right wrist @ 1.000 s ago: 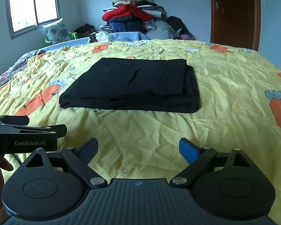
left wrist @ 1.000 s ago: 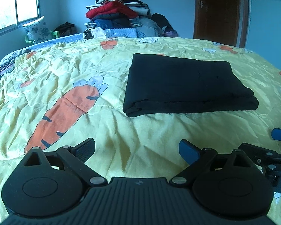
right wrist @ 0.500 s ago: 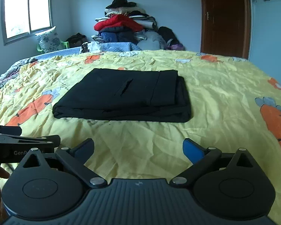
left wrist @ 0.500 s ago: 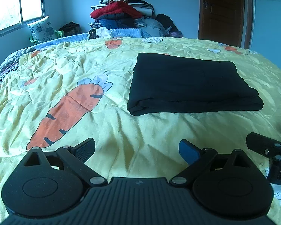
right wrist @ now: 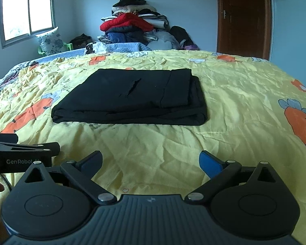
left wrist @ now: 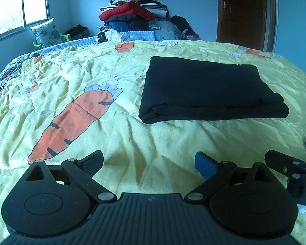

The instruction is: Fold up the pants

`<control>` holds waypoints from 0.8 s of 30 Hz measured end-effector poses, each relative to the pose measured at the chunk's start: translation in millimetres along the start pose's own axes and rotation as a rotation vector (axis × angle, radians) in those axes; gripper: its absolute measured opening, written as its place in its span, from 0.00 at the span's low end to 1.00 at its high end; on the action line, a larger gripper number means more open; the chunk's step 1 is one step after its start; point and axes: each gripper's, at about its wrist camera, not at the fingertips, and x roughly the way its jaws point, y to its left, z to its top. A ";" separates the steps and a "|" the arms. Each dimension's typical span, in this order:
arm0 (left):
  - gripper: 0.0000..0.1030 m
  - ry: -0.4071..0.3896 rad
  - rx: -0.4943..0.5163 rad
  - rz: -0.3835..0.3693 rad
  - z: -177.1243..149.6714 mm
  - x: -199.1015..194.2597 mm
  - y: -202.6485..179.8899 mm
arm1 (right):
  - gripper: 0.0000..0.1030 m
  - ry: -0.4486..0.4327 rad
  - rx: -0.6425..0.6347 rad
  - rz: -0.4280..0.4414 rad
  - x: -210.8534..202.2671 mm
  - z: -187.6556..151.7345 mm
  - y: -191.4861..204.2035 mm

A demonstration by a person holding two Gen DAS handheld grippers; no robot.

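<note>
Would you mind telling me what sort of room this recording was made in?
Most likely a home bedroom. A wide bed with a yellow carrot-print cover fills the view, the folded black pants lie on it, and a heap of clothes is stacked at its far end, beside a wooden door.

The pants (left wrist: 210,91) (right wrist: 132,96) are black and folded into a flat, roughly rectangular stack of several layers. The stack lies flat on the yellow carrot-print bedspread (left wrist: 132,143) (right wrist: 244,112), near its middle. The near long edge shows stacked folds, with a rounded fold at its left corner. In the right wrist view, a narrower top layer ends short of the stack's right edge, and a short slit-like crease marks the top surface.
</note>
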 end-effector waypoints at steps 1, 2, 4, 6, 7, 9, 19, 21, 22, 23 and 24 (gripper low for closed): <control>0.95 -0.001 0.000 0.002 -0.7 0.3 -0.2 | 0.99 0.005 0.001 0.005 1.0 -0.4 0.0; 0.95 -0.001 0.000 0.002 -0.6 0.3 -0.1 | 0.99 0.007 0.000 0.010 1.6 -1.0 0.1; 0.95 -0.007 0.004 0.002 -2.3 1.2 0.0 | 0.99 0.015 -0.001 0.011 3.8 -1.9 0.2; 0.97 -0.016 0.010 0.007 -4.8 2.6 -0.3 | 0.99 0.034 0.003 0.009 6.7 -1.8 -0.3; 0.98 -0.023 0.013 0.008 -6.5 3.6 -0.3 | 0.99 0.044 0.009 0.010 8.4 -1.7 -1.2; 0.98 -0.019 0.013 0.003 -7.5 5.3 0.1 | 1.00 0.055 0.017 0.012 10.5 -2.3 -2.3; 1.00 -0.037 0.060 -0.002 -11.5 2.9 -7.4 | 1.00 0.079 -0.057 -0.036 15.6 -4.2 11.3; 1.00 -0.037 0.056 0.004 -11.8 2.7 -7.9 | 1.00 0.079 -0.052 -0.034 15.5 -4.5 9.6; 1.00 -0.039 0.055 0.011 -12.0 2.3 -8.1 | 1.00 0.079 -0.054 -0.035 15.7 -4.2 8.6; 1.00 -0.041 0.052 0.019 -12.0 2.1 -7.8 | 1.00 0.079 -0.053 -0.034 15.3 -4.2 7.4; 1.00 -0.041 0.048 0.027 -11.9 2.2 -7.2 | 1.00 0.079 -0.053 -0.034 15.1 -4.4 8.3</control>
